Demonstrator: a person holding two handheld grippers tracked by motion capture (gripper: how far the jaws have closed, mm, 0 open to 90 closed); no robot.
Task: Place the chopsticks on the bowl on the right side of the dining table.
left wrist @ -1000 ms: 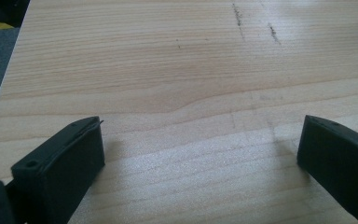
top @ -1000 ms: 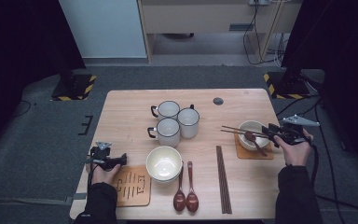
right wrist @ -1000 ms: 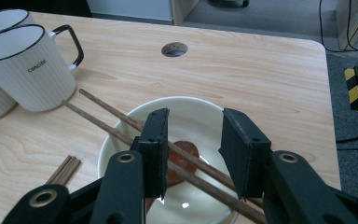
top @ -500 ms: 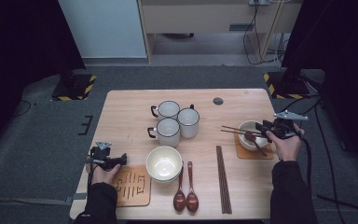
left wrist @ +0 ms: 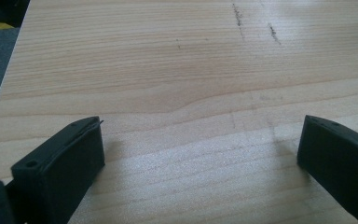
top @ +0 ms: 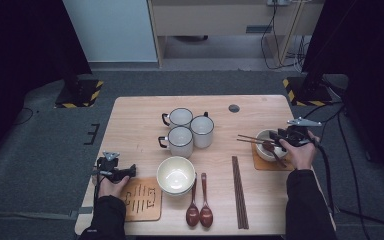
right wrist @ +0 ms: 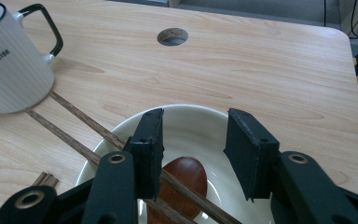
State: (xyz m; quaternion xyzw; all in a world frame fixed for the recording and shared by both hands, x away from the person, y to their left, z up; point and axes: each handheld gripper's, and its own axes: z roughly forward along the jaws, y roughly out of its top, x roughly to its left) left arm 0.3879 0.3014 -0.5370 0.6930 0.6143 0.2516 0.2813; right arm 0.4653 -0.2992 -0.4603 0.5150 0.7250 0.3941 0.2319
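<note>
Spoon point(right wrist: 185, 175): brown wooden one, lying inside the white bowl point(right wrist: 196, 122) at the right side of the desk point(top: 140, 120), directly under the right tool point(right wrist: 193, 149).
Chopsticks point(right wrist: 81, 128): a pair resting across the bowl's rim, passing over the spoon and under the left jaw; their far ends run toward a white mug point(right wrist: 9, 70).
Right tool point(top: 281, 140): held just above the bowl, jaws spread and pinching nothing; they have just been opening, with the spoon and chopsticks below the gap, not pressed by the pads.
Bowl's seat: a brown coaster point(top: 269, 162) beneath it.
Left tool point(top: 125, 172): at the near left of the desk, beside a slotted wooden trivet point(top: 142, 200); in the left gripper view its jaws stand wide apart over bare wood.
Middle of desk: three white mugs point(top: 181, 140), a second bowl point(top: 176, 175), two more spoons point(top: 199, 210), another pair of chopsticks point(top: 239, 192).
</note>
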